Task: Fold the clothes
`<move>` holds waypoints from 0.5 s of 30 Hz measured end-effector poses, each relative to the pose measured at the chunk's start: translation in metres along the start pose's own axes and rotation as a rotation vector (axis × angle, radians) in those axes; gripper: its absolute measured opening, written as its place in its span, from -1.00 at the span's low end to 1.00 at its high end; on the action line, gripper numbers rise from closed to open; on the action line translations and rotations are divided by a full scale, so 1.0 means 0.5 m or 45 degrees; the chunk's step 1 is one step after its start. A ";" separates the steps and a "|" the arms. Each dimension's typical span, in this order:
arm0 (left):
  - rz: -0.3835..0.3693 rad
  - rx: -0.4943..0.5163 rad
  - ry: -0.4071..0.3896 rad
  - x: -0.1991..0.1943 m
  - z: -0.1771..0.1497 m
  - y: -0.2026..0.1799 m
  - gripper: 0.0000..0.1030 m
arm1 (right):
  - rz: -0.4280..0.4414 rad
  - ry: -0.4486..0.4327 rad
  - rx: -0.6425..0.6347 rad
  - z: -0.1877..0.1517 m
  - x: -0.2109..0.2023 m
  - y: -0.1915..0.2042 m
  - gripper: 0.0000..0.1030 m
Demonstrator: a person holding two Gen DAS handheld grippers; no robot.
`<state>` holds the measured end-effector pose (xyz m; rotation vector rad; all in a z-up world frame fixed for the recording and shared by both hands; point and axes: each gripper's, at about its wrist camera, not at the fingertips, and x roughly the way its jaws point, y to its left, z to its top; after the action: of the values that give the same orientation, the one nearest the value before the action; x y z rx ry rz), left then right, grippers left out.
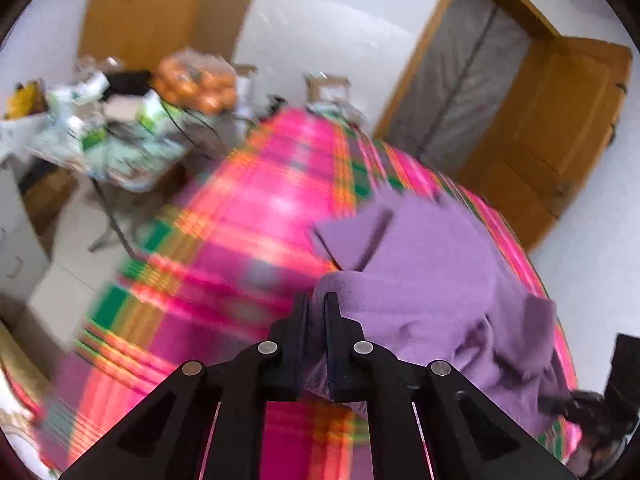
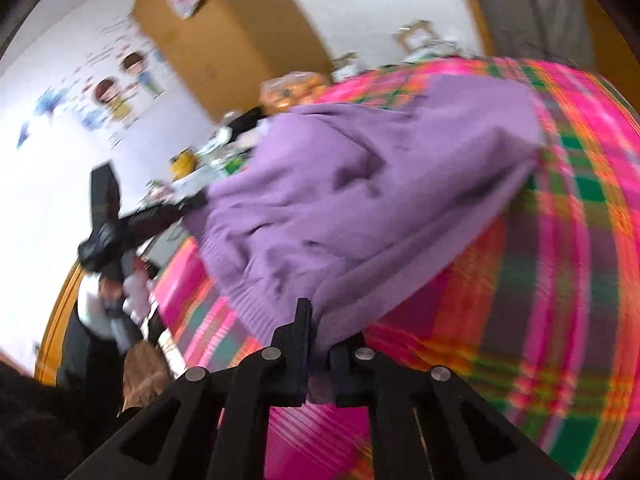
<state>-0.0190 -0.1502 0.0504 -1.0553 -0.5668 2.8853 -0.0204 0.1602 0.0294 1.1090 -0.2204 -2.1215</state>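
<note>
A purple knit sweater (image 1: 432,280) lies rumpled on a surface covered with a pink, green and orange plaid cloth (image 1: 240,216). In the left wrist view my left gripper (image 1: 316,309) is shut on a fold at the sweater's near left edge, with purple fabric pinched between the black fingers. In the right wrist view my right gripper (image 2: 320,330) is shut on the sweater's (image 2: 360,200) near hem; the fabric drapes over its right finger. The left gripper (image 2: 120,220) also shows at the sweater's far left edge. Both views are blurred.
A cluttered side table (image 1: 120,136) with a bag of oranges (image 1: 196,84) and boxes stands beyond the plaid cloth's far left end. A wooden door (image 1: 560,140) stands open at the right. Stickers (image 2: 116,92) cover the white wall. A person's sleeve (image 2: 100,320) is at the lower left.
</note>
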 end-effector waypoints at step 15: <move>0.333 -0.141 -0.150 -0.062 0.122 0.190 -1.00 | 0.263 0.185 -0.313 0.052 0.157 0.177 -0.67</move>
<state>-0.0231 -0.2632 0.0803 -1.0509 -0.6454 3.1948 -0.0234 0.0392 0.0342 1.0414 -0.0039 -1.8216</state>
